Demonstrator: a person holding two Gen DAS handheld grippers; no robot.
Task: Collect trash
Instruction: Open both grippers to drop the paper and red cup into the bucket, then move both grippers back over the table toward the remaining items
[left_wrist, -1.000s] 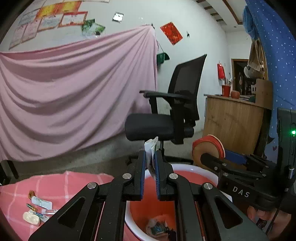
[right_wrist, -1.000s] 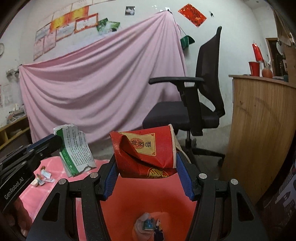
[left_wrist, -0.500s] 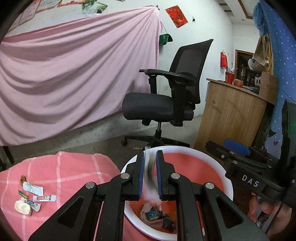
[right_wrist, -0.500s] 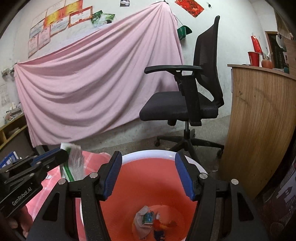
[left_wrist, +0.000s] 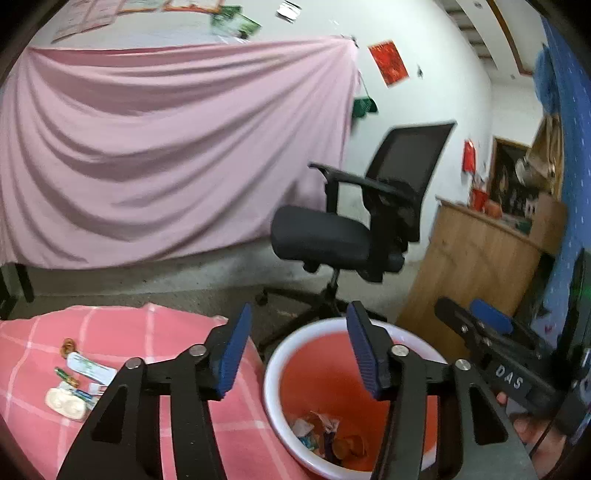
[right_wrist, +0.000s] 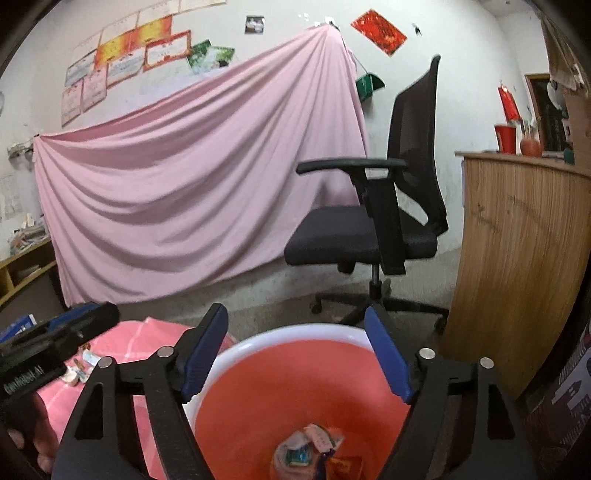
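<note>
A red basin with a white rim stands beside a pink checked cloth. Crumpled wrappers and a red carton lie at the basin's bottom. My left gripper hovers over the basin's left rim, its jaws opening with nothing between them. My right gripper hangs above the basin, its jaws also opening and empty. Small trash pieces lie on the cloth to the left. In the right wrist view the left gripper shows at the left edge.
A black office chair stands on the floor behind the basin. A wooden counter rises to the right. A pink sheet covers the back wall. A person's hand holds the right gripper.
The right gripper let go of the red carton, then the left let go of the white and green wrapper; both now lie in the basin. Both jaws stand wider. The left gripper shifted leftward.
</note>
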